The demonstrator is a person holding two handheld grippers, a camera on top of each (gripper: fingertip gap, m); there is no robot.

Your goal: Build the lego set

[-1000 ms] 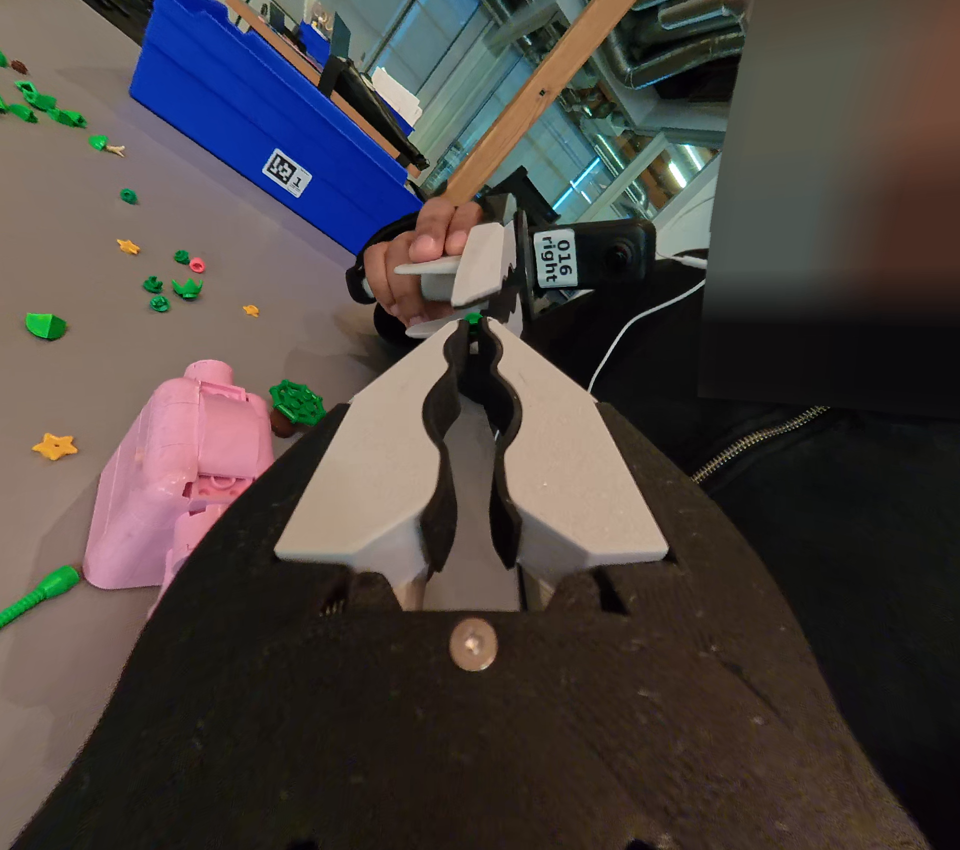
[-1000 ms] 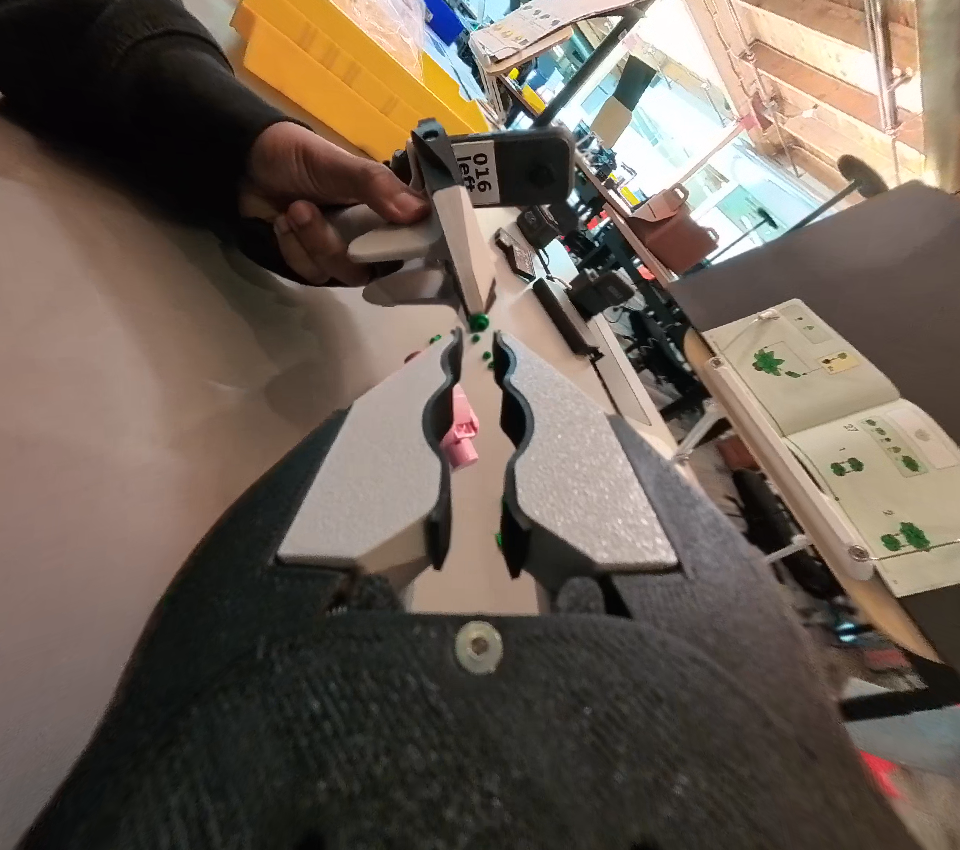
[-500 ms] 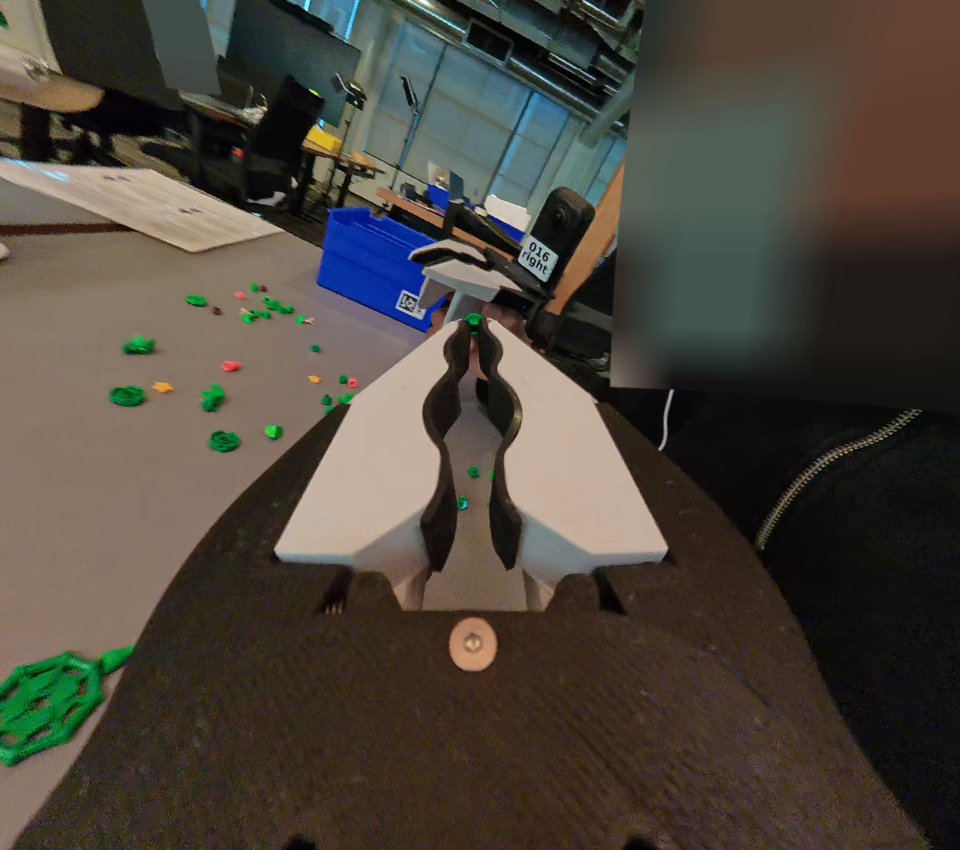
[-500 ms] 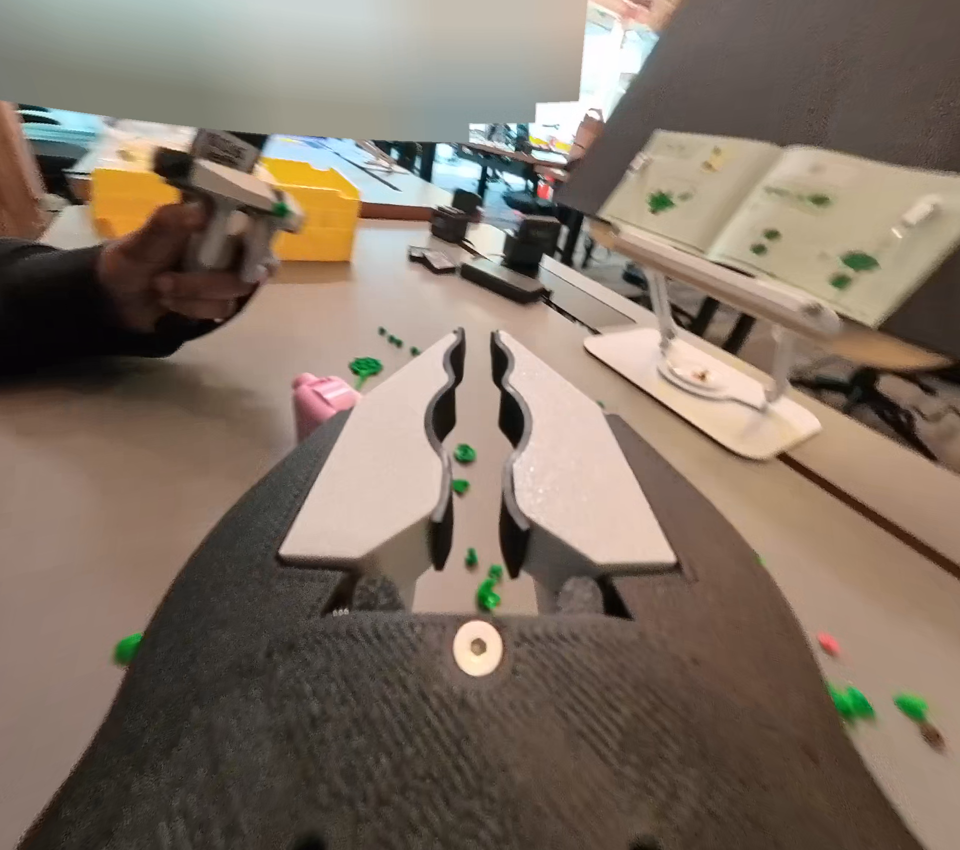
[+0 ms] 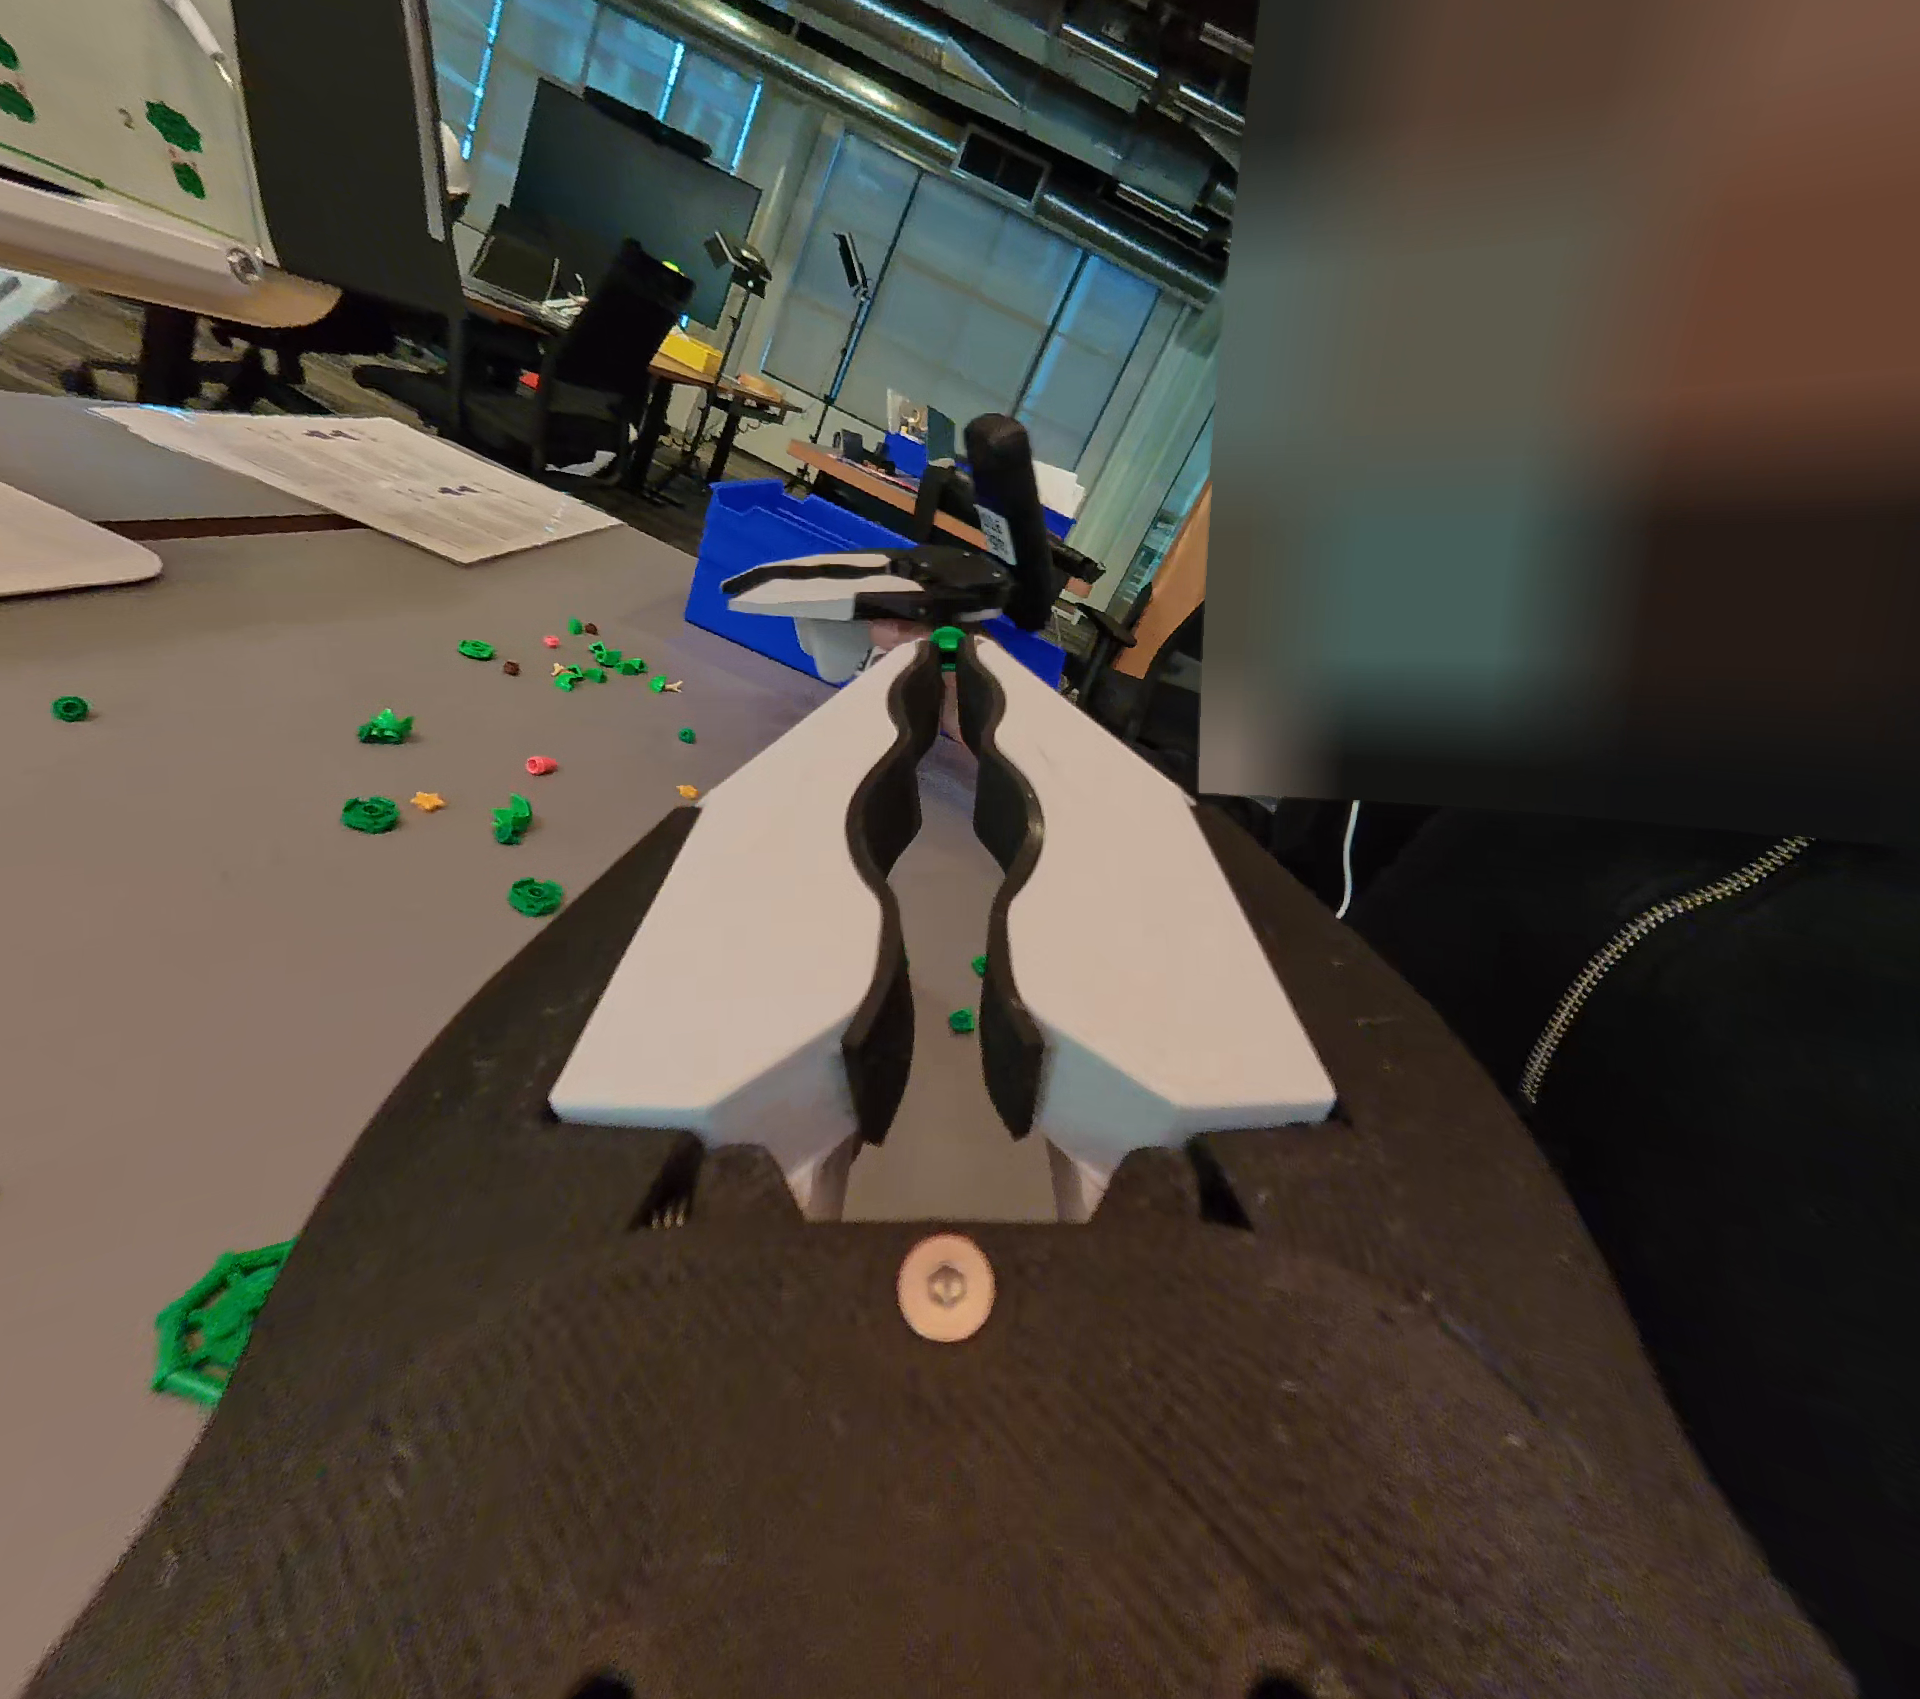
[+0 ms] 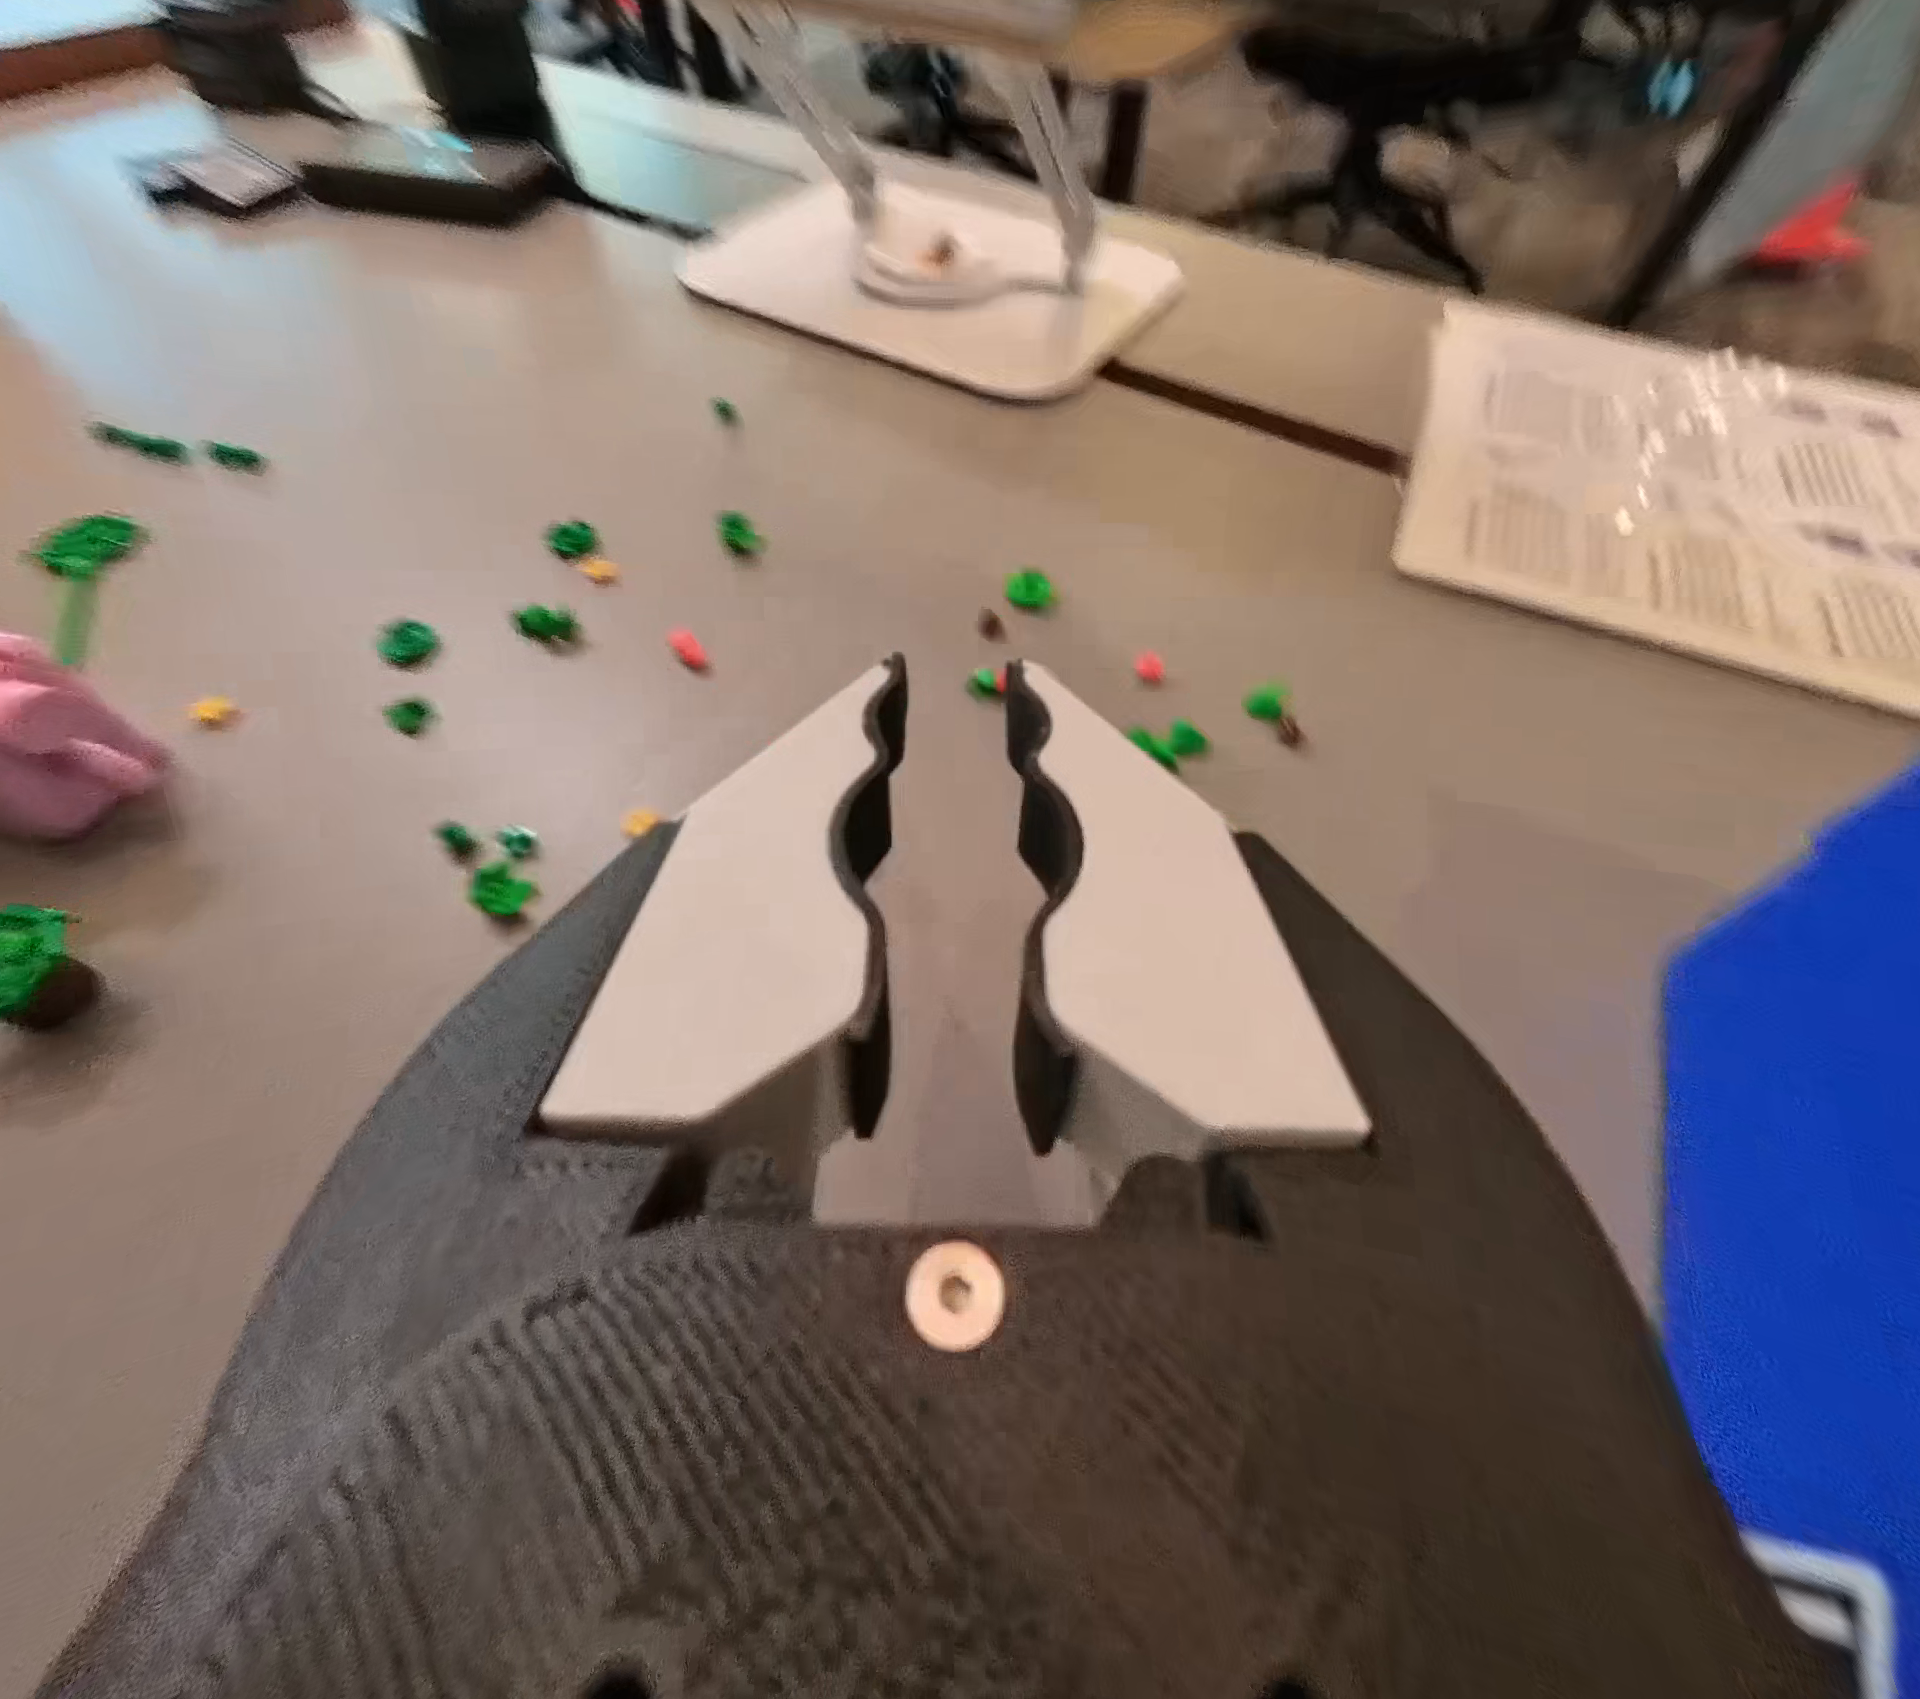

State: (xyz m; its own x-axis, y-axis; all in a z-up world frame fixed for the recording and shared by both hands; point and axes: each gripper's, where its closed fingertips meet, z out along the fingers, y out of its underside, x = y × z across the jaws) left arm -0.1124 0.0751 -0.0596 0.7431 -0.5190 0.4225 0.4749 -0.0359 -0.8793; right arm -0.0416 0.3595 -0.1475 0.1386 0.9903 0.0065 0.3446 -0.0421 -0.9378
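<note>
My left gripper [image 5: 943, 650] is shut on a small green lego piece [image 5: 944, 637] held at its fingertips above the grey table [image 5: 208, 974]. My right gripper [image 6: 954, 675] is open and empty above the table [image 6: 416, 361]; it also shows side-on in the left wrist view [image 5: 821, 589], just beyond the left fingertips. Several small green, orange and pink lego pieces lie scattered on the table [image 5: 520, 818] [image 6: 540, 621]. A pink lego body [image 6: 62, 735] lies at the left edge of the right wrist view. A green web-like piece [image 5: 208, 1317] lies near the left gripper's base.
An instruction booklet on a white stand [image 6: 935, 278] stands at the back; it also shows in the left wrist view [image 5: 114, 122]. A printed sheet [image 6: 1683, 496] lies at the right. A blue bin [image 6: 1808, 1130] is close on the right, also in the left wrist view [image 5: 769, 579]. The tips of one gripper are about 30 cm away from the tips of the other.
The right gripper has swung away from the left gripper and now points down at the scattered pieces, with its jaws wider. The left gripper has levelled out and still holds the green piece.
</note>
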